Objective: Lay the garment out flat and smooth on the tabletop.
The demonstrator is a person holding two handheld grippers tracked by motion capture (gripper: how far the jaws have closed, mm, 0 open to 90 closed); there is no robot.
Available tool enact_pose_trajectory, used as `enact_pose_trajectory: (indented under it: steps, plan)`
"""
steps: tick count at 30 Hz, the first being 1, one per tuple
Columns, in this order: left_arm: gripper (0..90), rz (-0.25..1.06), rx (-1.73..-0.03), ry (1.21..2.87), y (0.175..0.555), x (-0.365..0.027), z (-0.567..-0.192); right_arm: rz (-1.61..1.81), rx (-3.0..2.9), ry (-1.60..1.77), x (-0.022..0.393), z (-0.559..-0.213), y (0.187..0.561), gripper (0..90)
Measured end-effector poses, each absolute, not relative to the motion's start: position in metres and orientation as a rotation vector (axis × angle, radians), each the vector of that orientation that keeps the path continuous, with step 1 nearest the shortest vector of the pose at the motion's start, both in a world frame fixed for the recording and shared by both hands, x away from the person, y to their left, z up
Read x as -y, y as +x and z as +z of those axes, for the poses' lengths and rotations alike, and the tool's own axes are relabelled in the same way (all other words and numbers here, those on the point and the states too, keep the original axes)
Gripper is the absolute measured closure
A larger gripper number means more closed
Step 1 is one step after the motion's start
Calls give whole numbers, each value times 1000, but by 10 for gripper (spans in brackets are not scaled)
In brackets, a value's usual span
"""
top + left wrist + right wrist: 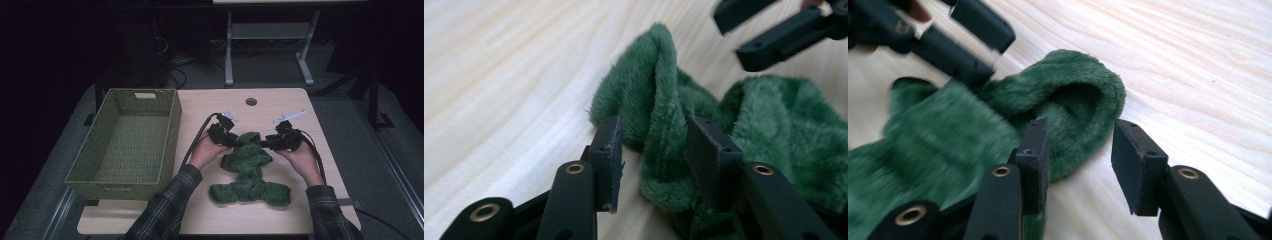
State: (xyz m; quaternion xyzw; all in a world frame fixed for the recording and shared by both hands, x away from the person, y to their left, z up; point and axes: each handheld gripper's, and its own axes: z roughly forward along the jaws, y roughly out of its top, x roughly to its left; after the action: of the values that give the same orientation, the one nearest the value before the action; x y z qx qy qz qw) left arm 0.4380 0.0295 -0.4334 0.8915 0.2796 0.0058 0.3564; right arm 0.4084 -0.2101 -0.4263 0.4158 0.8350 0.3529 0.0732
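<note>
On table [280, 100]: green towel [248, 172], crumpled. Left tool [655, 150] released around a fold; right tool [1080, 150] released, empty. Risk: my grips snagging uneven layers.

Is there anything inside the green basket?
No, the green basket in the high view shows just its bare woven floor, while the fuzzy green cloth lies on the table beside it.
</note>
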Motion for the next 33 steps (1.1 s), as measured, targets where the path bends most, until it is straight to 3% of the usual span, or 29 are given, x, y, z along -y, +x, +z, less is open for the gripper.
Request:
enact_pose_trajectory:
  steps: [7,14,21,33]
  plan:
    - [574,10,-712,2389,430,-30,-454,1004,-2511,1278,201,-447,420,551]
    - [725,23,-708,2388,430,-35,-456,987,-2526,1299,197,-460,426,544]
    - [852,40,-724,2360,430,-42,-449,1006,-2554,1264,192,-463,425,831]
    - [872,156,-817,2293,436,-65,-432,969,-2430,1210,208,-432,417,878]
